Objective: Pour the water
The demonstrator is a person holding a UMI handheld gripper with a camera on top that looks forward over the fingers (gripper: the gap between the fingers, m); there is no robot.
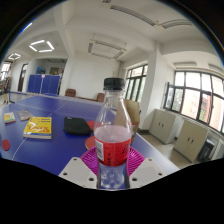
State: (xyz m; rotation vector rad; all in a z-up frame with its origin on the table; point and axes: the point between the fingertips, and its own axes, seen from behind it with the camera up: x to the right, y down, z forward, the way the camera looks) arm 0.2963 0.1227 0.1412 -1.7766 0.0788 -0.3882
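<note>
A clear plastic bottle [113,130] with a black cap and red liquid in its lower half stands upright between my gripper's [112,166] fingers. The magenta pads [92,163] press against its base from both sides, so the gripper is shut on the bottle. The bottle appears lifted above the blue table [50,145], which stretches away beyond it. No cup or other vessel for pouring shows.
On the blue table lie a yellow book [38,126], a black pouch [76,126], a small red object [90,125] and something red at the near left edge [4,144]. Windows [190,100] and cabinets [185,140] line the right wall.
</note>
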